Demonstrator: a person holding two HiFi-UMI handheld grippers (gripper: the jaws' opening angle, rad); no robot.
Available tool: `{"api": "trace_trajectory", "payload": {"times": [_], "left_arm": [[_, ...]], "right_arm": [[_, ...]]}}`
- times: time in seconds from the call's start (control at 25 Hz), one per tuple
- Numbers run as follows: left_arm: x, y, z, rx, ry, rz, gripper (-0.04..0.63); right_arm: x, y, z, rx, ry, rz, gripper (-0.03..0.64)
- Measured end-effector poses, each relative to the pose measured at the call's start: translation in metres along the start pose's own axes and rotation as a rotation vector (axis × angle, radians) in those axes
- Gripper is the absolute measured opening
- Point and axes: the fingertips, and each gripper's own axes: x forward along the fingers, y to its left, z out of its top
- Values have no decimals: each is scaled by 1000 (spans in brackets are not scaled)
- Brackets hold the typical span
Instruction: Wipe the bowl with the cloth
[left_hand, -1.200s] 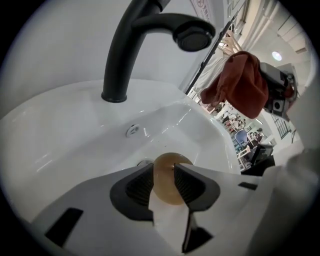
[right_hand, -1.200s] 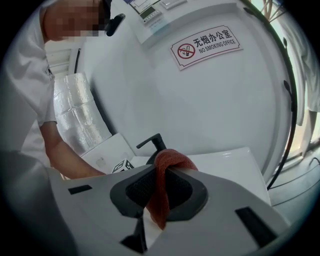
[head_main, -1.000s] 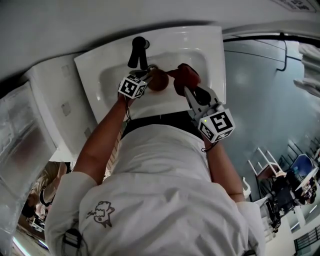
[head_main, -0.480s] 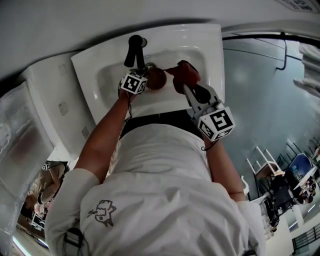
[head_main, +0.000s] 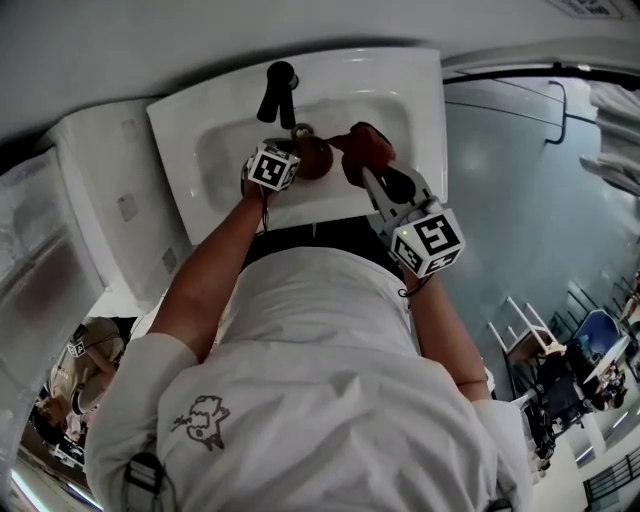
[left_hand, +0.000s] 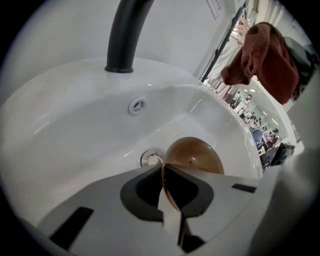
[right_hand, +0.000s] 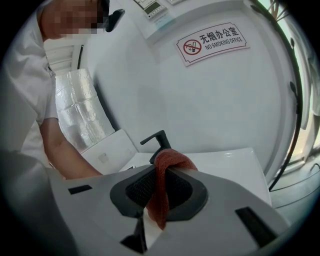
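L gripper (left_hand: 167, 186) jaws had just been closing & were seen clamped on the rim of the brown bowl (left_hand: 196, 157). The bowl was in the white sink (left_hand: 75, 125) basin, just beside the drain (left_hand: 151, 159), below the black faucet (left_hand: 122, 35). In the head view that grip was hidden behind the marker cube. R gripper (right_hand: 160, 200) was pinched tight on the red cloth (right_hand: 162, 192), held above the sink's right edge, apart from the bowl. A no-smoking sign (right_hand: 212, 42) on the white wall (right_hand: 200, 105) was shown only in the R gripper view. Grey floor (head_main: 520, 180) & chairs (head_main: 530, 335) were seen only in the head view.
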Motion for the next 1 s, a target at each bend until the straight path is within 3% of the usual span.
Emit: {"api": "trace_trajectory", "payload": {"times": [0.28, 0.6, 0.72, 1.0], "left_arm": [[-63, -17, 30, 19, -112, 36, 20], [-160, -31, 63, 52, -278, 101, 20], [-194, -36, 78, 64, -344, 104, 20], [-267, -73, 120, 139, -483, 65, 20]], "right_arm": [[9, 37, -8, -64, 28, 33, 54], [38, 100, -18, -236, 132, 62, 54], [52, 110, -10, -339, 184, 1, 54], [70, 102, 28, -651, 332, -278, 54]]}}
